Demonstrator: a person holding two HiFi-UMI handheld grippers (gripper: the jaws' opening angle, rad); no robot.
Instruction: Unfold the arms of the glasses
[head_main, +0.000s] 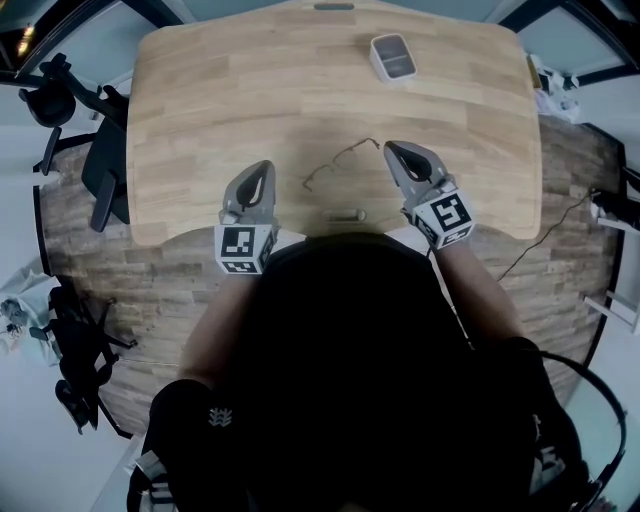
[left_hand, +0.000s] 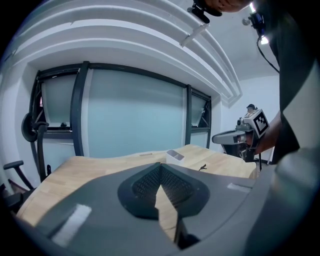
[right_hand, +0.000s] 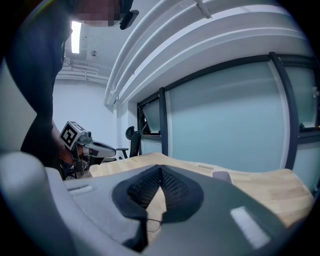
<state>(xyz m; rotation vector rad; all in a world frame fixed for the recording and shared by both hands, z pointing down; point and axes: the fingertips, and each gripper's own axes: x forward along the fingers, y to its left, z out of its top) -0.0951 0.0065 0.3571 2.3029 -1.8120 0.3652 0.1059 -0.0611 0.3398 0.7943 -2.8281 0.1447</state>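
From the head view, the glasses (head_main: 340, 165) lie on the table (head_main: 200, 100) near its front edge, a thin wire frame running slantwise between the two grippers. The left gripper (head_main: 260, 172) hangs to their left, clear of them, and the right gripper (head_main: 392, 150) sits on the right with its tip just beside the far end of the frame. A case (head_main: 392, 57) rests well off at the far side, and a chair (head_main: 100, 175) stands by the table's left edge. Over to the left gripper view: the left gripper (left_hand: 161, 167) has its jaws pressed together at the tips with nothing between them. Beyond them are the case (left_hand: 175, 156) and the glasses (left_hand: 202, 167), a small dark shape on the wood. The right gripper (left_hand: 217, 138) is above them to the right. Now the right gripper view: the right gripper (right_hand: 161, 170) has its jaws together at the tips too. A thin loop of the glasses (right_hand: 152, 220) shows low in the slit behind the tips, and I can't tell whether it touches the pads. The left gripper (right_hand: 114, 150) is off to the left, the case (right_hand: 221, 175) farther back on the right.
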